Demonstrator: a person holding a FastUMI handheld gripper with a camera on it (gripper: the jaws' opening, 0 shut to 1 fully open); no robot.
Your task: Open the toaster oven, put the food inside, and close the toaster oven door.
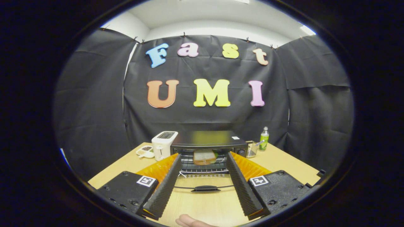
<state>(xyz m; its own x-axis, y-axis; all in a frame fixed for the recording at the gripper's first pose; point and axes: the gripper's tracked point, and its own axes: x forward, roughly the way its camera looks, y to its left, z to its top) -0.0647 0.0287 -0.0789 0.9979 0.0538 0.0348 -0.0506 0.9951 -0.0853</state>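
since the sandwich [204, 157] already sits on the rack of the black toaster oven [209, 145] with its glass door [205, 183] dropped open, only closing's left; jaws spread wide, empty.

We see the hand-held two-finger tool [204, 159]: two long fingers [166, 183] with ridged, sawtooth-textured pads, spread wide with nothing clamped between them. Each finger sits on a black moulded plastic block [124, 190] with recessed screw holes. Each block carries a square black-and-white fiducial tag [146, 181] on top. Orange ribbed plastic panels [157, 167] flank the fingers' outer sides. Bare fingertip [189, 221] of the holding person pokes in below.
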